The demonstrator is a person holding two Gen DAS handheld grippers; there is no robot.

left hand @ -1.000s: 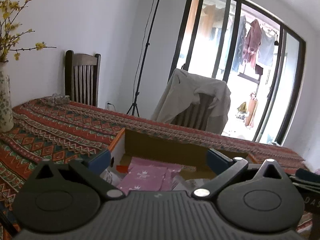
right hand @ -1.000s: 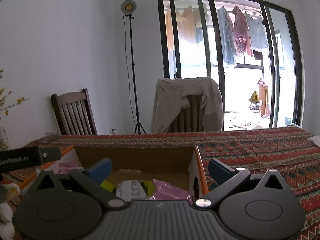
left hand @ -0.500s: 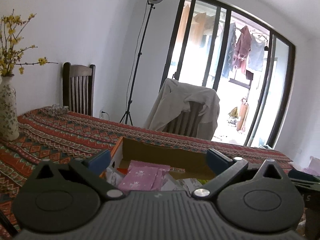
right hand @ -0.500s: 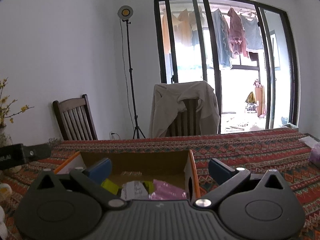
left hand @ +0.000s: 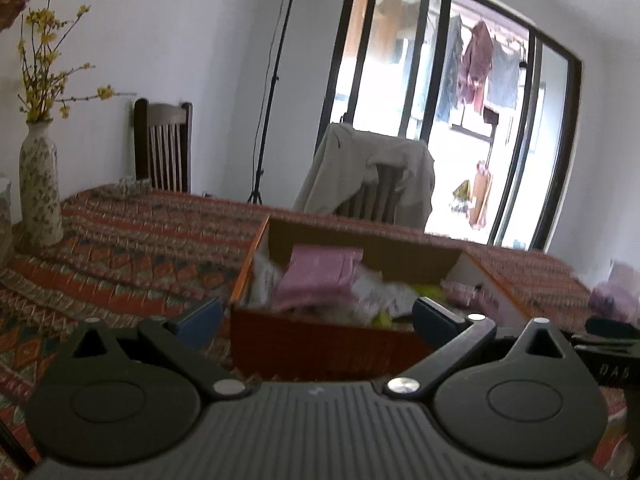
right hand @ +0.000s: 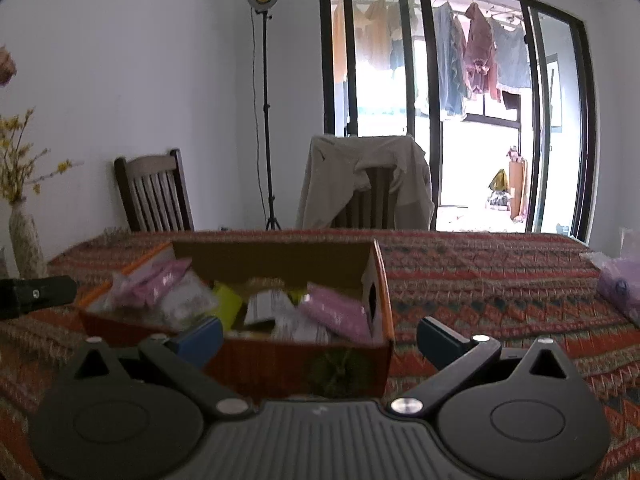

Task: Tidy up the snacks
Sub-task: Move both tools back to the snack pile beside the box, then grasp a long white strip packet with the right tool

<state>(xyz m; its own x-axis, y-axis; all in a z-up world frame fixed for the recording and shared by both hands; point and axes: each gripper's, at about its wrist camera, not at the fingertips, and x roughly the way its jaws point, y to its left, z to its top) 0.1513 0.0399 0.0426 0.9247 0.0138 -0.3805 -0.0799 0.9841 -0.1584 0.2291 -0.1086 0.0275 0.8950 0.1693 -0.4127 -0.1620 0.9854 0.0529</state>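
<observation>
A: Cardboard box of snack packets on the patterned counter, just ahead of both tongs. Pink packet at right end, yellow-green packet mid, clear bags left. Same box in left view, pink packet on top.

B: Tongs?

A: Left tongs spread wide, empty. Right tongs spread wide, empty. Both short of the near wall, touching nothing.

B: Step?

A: Probably reaching in for a first packet. Best to clear the near wall from above, pick a top packet, pinch by an edge; foil likely slippery and crinkly. Keep the two tongs apart in the box.

B: Versus a second ago?

A: Both views pulled back and up; near wall of box now showing, more contents visible. Tongs spread unchanged. Left view blurred, so moving. Vase further into left view.
</observation>
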